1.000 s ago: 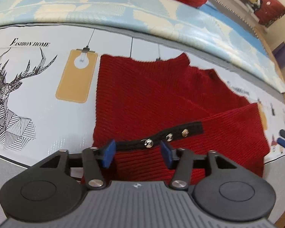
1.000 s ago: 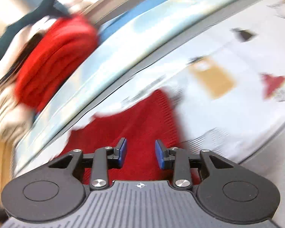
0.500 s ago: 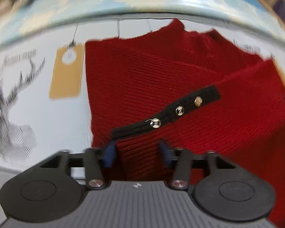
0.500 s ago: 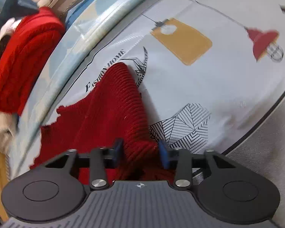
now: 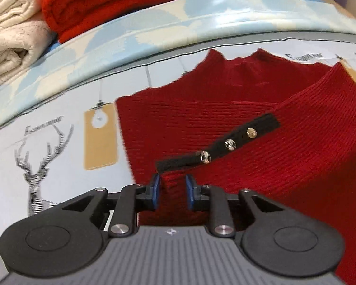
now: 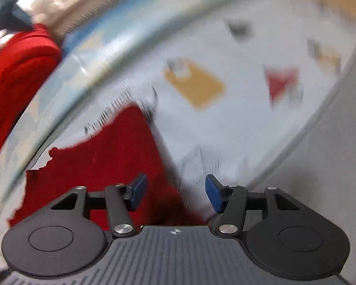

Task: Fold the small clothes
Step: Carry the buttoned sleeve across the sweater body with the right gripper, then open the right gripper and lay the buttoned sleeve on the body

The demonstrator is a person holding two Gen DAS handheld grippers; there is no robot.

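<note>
A red ribbed knit sweater [image 5: 201, 118] lies on a printed mat [image 5: 59, 147], one sleeve folded across its body. The sleeve's black cuff strip [image 5: 216, 147] carries three metal buttons. My left gripper [image 5: 170, 191] is shut on a bunch of the red knit just below that strip. In the blurred right wrist view the same sweater [image 6: 111, 161] fills the lower left. My right gripper [image 6: 175, 191] hangs over its right edge with jaws opening; the blue pads stand apart from the cloth.
Behind the mat runs a light blue patterned edge [image 5: 178, 26]. On it rest a folded red knit [image 5: 121, 2] and folded cream cloth [image 5: 9, 35]. The mat [image 6: 225, 130] shows deer and lamp prints, and a grey surface [image 6: 332, 154] lies at the right.
My left gripper closed on the sweater's fabric below the black strip and rolled. My right gripper, earlier pinching the sweater's edge, has let go and spread its jaws.
</note>
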